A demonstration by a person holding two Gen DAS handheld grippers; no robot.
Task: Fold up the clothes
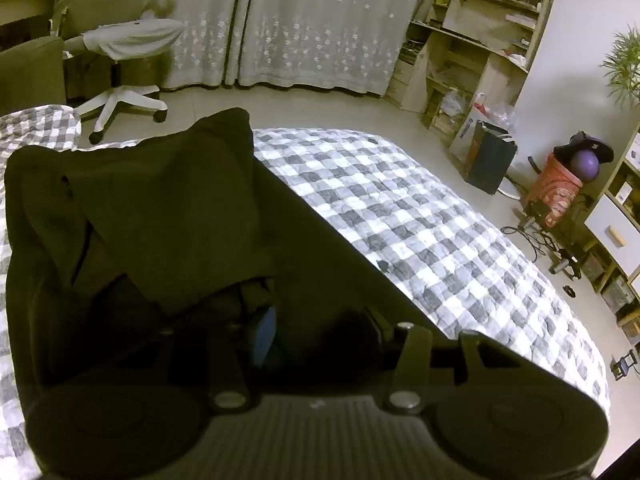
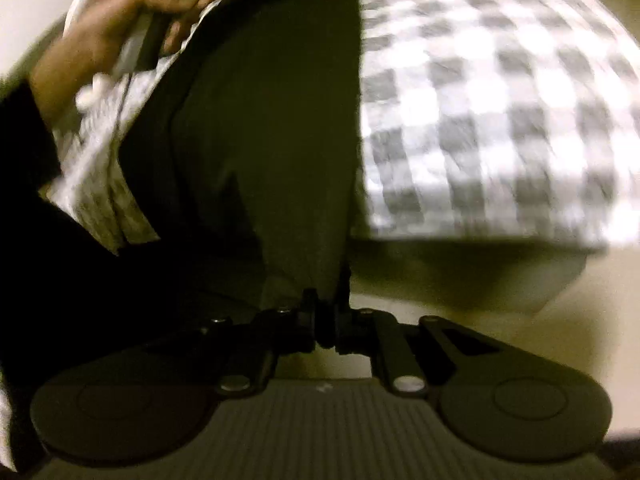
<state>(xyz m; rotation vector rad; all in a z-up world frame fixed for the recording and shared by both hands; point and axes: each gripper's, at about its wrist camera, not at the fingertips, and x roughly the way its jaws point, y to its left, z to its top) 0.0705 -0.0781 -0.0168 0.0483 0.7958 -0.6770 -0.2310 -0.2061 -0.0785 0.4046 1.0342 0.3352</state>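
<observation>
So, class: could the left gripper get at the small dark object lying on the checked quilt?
Probably not yet: the left gripper is draped in the dark garment, though the small dark object lies on open quilt.

— How's the light?
— Dim and yellowish. The checked bedspread glares white ahead of the left claw; the dark garment is near black there, folds barely readable.
— Sharpness?
— Left view is crisp, bowed at the edges with dark corners. Right view is motion-smeared throughout; a soft shadow lies under the bed edge.
</observation>
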